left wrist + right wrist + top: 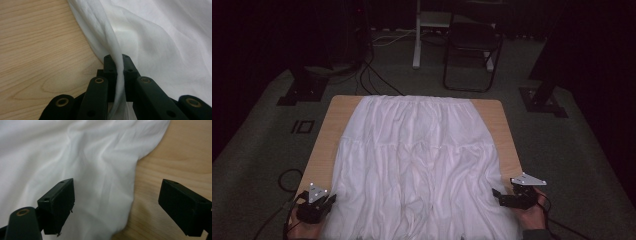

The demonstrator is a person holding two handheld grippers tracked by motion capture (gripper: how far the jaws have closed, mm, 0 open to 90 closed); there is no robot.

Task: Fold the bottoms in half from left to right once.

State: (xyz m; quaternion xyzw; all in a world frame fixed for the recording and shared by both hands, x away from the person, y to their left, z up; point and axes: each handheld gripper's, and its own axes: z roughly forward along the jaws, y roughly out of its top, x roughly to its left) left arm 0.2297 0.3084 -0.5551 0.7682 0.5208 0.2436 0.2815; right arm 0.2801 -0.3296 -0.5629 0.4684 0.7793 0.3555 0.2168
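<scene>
Wood table (pixel 507 145) w/ rumpled white skirt (pixel 417 160); L gripper (pixel 117 65) pinches hem, R gripper (pixel 116 202) wide

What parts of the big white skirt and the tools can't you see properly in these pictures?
- High view: the near hem of the white skirt is cut off by the bottom edge.
- High view: the left tool is too small and dark to read; the left gripper view shows it pinching a fold.
- Left gripper view: the fold's lower end is hidden behind the tool's black arms.
- High view: the table is mostly covered by the skirt.
- High view: the room behind is too dark.
</scene>
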